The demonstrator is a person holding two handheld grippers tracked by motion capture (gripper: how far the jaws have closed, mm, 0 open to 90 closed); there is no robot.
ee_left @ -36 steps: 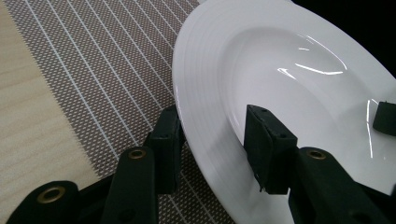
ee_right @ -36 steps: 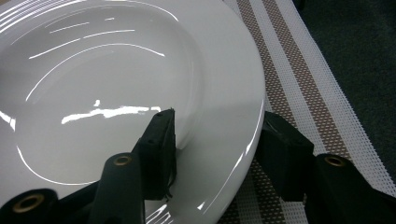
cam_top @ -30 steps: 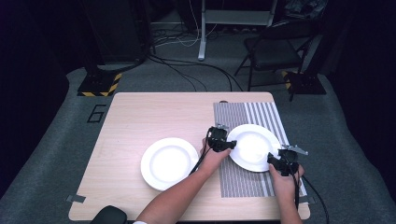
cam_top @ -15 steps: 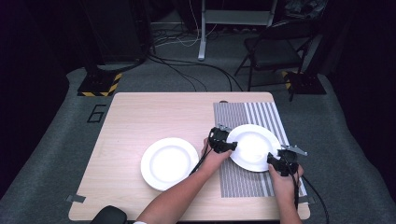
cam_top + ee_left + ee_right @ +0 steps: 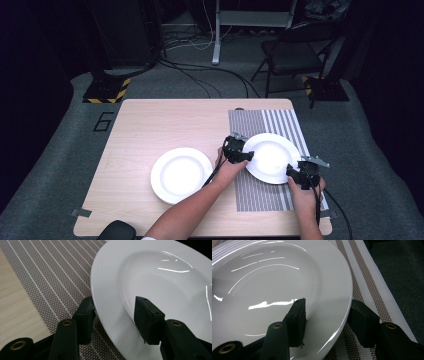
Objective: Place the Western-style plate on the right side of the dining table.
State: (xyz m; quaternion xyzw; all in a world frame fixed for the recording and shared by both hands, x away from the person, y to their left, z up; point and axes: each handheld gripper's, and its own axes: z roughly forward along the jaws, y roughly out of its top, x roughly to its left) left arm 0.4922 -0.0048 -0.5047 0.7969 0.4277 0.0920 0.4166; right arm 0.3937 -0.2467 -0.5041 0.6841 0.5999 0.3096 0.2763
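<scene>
- Straddling the rim of a round white glazed ceramic plate (image 5: 270,157) from opposite sides, our two handheld claws sit low over the table.
- This plate rests on a brown and white striped woven placemat (image 5: 257,192) at the right side of the pale wooden table (image 5: 150,120).
- Our left gripper (image 5: 113,315) has one black jaw outside the rim and one over the plate's sloping inner wall. Its jaws have just been opening, and a clear gap shows on both sides, so they stand spread and press nothing.
- Our right gripper (image 5: 325,315) brackets the opposite rim in the same way; its outer jaw sits very close to the edge, and we cannot tell whether it pinches.
- A second, matching white plate (image 5: 181,174) lies on bare wood to the left, well apart.
- We judge the plate stiff, fairly heavy, breakable and slick under its gloss.
- The broad flat rim looks like the best hold, one pad above and one beneath, taken at two opposite points and kept level so it does not slide out.
</scene>
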